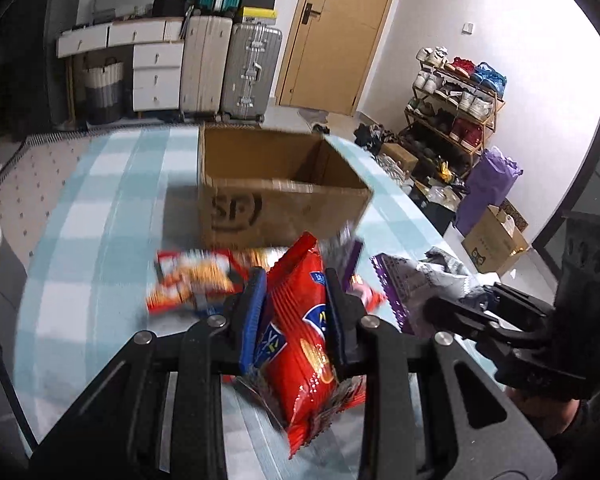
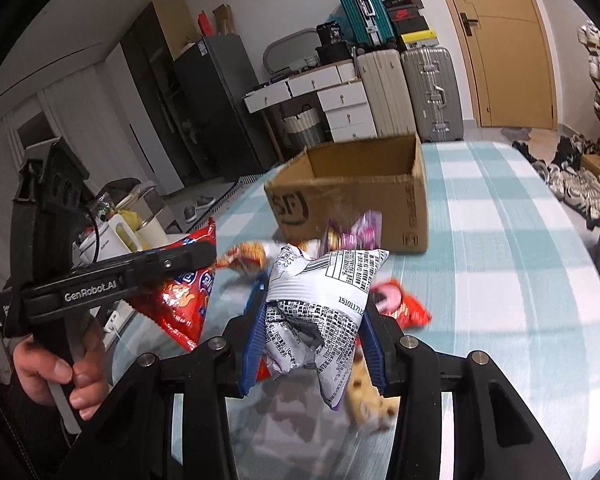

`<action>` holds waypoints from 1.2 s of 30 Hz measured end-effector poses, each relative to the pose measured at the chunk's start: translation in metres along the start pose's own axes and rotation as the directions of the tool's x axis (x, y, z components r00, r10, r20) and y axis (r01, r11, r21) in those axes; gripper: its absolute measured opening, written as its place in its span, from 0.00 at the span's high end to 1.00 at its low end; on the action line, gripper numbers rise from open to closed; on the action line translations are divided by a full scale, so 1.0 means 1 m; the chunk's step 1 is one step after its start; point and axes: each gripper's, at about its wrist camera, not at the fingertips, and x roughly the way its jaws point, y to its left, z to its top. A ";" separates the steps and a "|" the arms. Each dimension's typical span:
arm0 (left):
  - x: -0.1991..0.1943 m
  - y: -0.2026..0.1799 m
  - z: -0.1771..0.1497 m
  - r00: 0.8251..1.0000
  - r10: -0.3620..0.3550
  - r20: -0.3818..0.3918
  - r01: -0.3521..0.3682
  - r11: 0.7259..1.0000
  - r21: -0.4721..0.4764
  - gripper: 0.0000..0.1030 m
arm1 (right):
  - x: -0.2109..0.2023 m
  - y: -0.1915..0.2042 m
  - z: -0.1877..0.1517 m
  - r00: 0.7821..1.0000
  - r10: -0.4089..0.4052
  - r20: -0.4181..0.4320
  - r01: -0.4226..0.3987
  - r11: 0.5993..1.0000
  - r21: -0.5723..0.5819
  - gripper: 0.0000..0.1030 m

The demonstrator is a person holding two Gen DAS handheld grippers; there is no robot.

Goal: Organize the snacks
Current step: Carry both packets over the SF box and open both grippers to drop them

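Now left gripper (image 1: 296, 280) pinching red snack bag (image 1: 300, 344), right gripper (image 2: 312, 308) pinching silver bag (image 2: 324, 292).

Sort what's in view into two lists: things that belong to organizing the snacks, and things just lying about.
Part of the job:
- red snack bag, clamped in the left gripper
- silver-and-purple snack bag, clamped in the right gripper
- orange snack bag on the table
- open cardboard box

Just lying about:
- suitcases
- shoe rack
- white drawers
- wooden door
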 end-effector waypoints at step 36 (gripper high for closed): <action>0.172 0.030 0.206 0.994 0.074 -0.082 -0.072 0.997 0.022 0.75 | 0.140 -0.049 0.190 0.997 -0.077 -0.017 0.076 0.996 -0.038 0.59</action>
